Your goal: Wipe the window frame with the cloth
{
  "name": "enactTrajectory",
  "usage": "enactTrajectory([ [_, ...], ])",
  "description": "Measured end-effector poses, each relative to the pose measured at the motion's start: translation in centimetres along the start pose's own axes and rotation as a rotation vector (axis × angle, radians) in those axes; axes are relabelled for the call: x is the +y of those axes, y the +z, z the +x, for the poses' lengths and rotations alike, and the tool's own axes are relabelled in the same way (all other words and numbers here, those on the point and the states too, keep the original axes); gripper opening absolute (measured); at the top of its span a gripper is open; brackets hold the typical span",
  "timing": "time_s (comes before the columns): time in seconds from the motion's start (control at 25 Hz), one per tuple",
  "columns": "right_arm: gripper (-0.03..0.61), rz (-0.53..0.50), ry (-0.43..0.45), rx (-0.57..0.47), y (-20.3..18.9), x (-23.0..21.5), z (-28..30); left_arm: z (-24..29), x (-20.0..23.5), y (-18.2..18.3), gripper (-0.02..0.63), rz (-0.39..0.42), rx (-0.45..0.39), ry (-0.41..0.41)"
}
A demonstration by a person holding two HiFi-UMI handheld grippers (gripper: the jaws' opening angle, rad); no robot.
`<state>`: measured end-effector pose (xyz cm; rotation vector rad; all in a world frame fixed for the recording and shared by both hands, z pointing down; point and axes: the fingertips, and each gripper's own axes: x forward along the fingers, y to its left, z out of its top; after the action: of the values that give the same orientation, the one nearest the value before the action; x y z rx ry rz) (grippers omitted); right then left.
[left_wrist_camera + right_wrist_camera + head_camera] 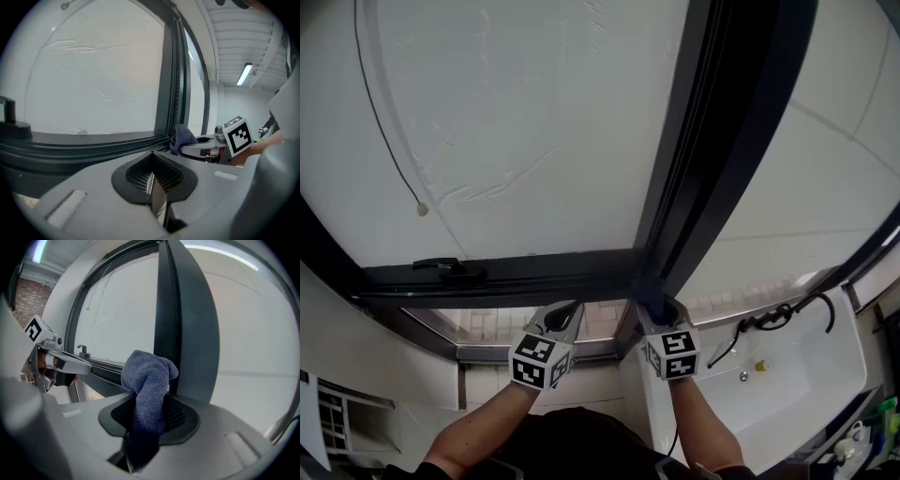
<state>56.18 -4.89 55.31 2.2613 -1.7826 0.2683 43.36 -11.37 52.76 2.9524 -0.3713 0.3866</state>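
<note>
The dark window frame has an upright post [712, 141] that meets a bottom rail [516, 272]. My right gripper [659, 306] is shut on a blue-grey cloth [149, 380], and the cloth's bunched end is pressed against the foot of the post [183, 333]. In the left gripper view the cloth [184, 136] shows at that corner, with the right gripper [206, 149] behind it. My left gripper [564, 317] hovers just left of it, below the rail. Its jaws [153, 174] are shut with nothing between them.
A black window handle [442, 268] sits on the rail at the left. A thin cord with a bead [422, 210] hangs across the pane. A white sink [811, 375] with a black hose [773, 317] lies at the lower right, below a tiled wall.
</note>
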Motion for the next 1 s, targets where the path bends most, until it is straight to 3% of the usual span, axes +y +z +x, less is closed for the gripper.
enactTrajectory([
  [0.4, 0.127, 0.0, 0.12, 0.006, 1.3, 6.2, 2.4, -5.0, 4.8, -0.1, -0.006, -0.032, -0.024, 0.106],
  [1.0, 0.127, 0.011, 0.206, 0.041, 2.4, 13.5, 5.1, -12.8, 11.0, -1.9, -0.006, -0.107, -0.039, 0.235],
])
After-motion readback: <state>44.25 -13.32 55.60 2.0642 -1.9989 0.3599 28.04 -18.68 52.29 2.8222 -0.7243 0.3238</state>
